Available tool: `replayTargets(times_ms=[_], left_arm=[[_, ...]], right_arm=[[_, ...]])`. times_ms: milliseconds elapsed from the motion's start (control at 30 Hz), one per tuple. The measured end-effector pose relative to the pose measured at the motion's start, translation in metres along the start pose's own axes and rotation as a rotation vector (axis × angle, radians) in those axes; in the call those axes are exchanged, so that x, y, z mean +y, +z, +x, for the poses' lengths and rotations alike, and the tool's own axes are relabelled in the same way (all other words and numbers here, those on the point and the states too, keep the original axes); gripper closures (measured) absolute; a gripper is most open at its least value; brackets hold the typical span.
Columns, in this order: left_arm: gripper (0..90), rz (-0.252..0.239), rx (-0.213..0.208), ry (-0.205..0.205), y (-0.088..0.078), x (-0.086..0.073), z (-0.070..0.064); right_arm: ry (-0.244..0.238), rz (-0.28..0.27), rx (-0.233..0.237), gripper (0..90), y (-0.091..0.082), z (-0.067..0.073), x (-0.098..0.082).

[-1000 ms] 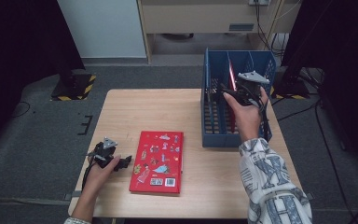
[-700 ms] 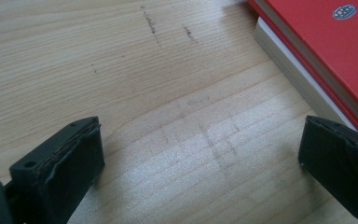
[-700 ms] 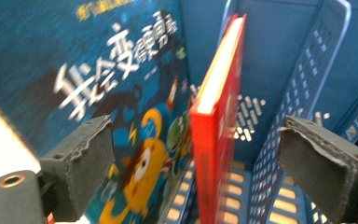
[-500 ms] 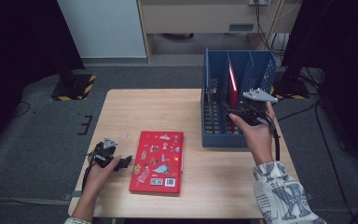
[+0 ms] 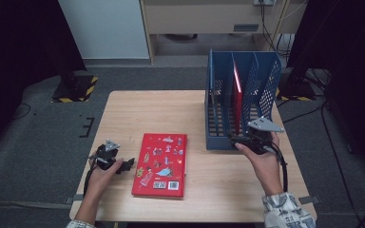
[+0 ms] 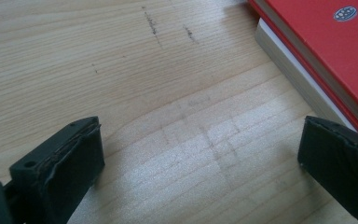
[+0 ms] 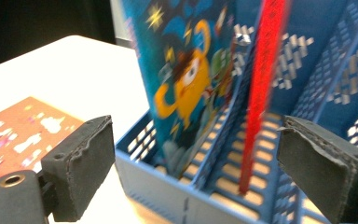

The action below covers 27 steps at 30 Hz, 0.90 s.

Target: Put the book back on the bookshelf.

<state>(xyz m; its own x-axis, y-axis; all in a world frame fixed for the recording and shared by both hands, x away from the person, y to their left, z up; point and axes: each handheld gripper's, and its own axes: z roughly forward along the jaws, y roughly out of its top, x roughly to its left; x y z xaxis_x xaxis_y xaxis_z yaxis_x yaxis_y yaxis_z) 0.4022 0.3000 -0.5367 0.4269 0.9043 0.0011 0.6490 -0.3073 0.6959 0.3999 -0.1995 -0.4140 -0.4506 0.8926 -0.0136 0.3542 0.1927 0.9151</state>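
both grippers gape empty; your left gripper could shove the red book sideways, so it skids instead of seating between the jaws.

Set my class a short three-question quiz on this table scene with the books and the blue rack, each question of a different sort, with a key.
1. True or false: the right tool is clamped on the upright red book.
2. Where does the red book with pictures on its cover lie? A) flat on the table B) in the blue rack C) held in the left tool
3. Fill in: in the right gripper view, the book beside the upright red one shows a cartoon ____ creature on its blue cover.

Key: 1 false, its jaws stand open and empty in front of the rack. 2 A. 3 yellow.
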Motion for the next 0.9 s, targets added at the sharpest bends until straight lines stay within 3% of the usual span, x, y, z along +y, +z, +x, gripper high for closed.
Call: replayTargets(times_ms=[233, 467, 700, 833, 900], left_arm=[[0.0, -0.001, -0.001, 0.001, 0.0, 0.0, 0.0], [0.0, 0.0, -0.006, 0.006, 0.0, 0.0, 0.0], [2.1, -0.008, -0.004, -0.024, -0.002, 0.001, 0.004], [3.3, -0.038, -0.007, -0.061, -0.007, 0.002, 0.006], [3.8, -0.049, -0.014, -0.049, -0.01, 0.003, 0.007]], right_arm=[[-0.022, 0.02, 0.067, 9.3, -0.005, 0.017, -0.021], [-0.068, 0.07, 0.116, 9.5, -0.004, 0.045, -0.038], [-0.096, 0.095, 0.223, 9.7, 0.01, 0.075, -0.038], [-0.116, 0.116, 0.259, 10.5, 0.014, 0.088, -0.041], [-0.128, 0.125, 0.273, 10.7, 0.015, 0.094, -0.043]])
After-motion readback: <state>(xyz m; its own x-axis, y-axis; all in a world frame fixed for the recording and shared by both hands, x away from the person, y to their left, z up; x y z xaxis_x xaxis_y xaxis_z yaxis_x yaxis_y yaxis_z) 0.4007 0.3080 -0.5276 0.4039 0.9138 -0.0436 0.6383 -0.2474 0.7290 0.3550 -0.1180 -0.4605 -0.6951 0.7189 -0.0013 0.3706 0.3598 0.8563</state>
